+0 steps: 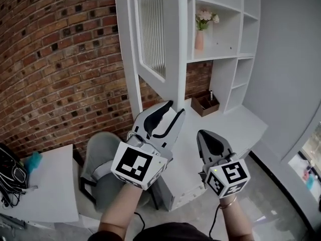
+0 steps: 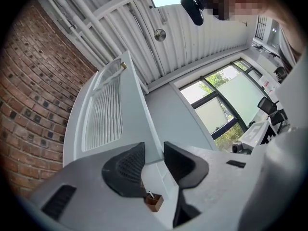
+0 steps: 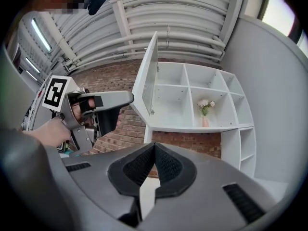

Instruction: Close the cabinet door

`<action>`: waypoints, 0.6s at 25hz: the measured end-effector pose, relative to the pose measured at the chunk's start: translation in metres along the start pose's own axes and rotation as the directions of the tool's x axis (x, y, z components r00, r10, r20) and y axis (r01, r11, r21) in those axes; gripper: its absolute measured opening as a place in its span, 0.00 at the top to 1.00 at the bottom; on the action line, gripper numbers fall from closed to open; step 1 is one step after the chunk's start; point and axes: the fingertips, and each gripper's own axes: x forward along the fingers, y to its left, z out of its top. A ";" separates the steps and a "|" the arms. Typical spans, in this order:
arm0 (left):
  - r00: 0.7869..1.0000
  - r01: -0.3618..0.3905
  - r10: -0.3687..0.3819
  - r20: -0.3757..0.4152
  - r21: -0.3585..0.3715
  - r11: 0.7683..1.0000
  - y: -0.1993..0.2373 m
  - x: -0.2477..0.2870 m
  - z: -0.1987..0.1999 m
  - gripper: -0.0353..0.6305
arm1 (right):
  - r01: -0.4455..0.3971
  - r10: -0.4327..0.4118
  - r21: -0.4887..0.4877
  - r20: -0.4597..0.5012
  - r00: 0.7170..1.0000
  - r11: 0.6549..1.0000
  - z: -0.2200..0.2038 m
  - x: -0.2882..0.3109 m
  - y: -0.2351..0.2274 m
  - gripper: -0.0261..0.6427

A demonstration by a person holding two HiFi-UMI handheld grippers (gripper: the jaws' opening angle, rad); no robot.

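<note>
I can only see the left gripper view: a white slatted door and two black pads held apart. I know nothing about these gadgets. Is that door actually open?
Observer: Yes. In the head view the cabinet door stands swung out from the white shelf unit, not closed against it.
Operator: What is the person's other hand doing? I can't see it at all.
Observer: The right gripper has its jaws shut together, with nothing between them.
Operator: Is anything kept on those shelves?
Observer: A pink vase of flowers stands in an open compartment to the right of the door.
</note>
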 end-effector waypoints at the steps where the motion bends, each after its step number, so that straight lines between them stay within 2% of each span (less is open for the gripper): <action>1: 1.000 -0.003 0.003 0.004 0.008 1.000 -0.001 0.004 0.000 0.79 | 0.009 -0.009 -0.001 -0.003 1.000 1.000 -0.002 0.000 -0.002 0.96; 6: 0.999 -0.034 0.034 0.016 0.022 0.999 -0.006 0.017 -0.002 0.79 | 0.055 -0.055 0.000 -0.023 0.998 0.998 -0.012 -0.002 -0.012 0.96; 15: 1.000 -0.030 0.030 -0.009 0.011 1.000 -0.014 0.043 -0.012 0.79 | 0.111 -0.111 0.003 -0.033 0.993 0.994 -0.019 -0.002 -0.029 0.96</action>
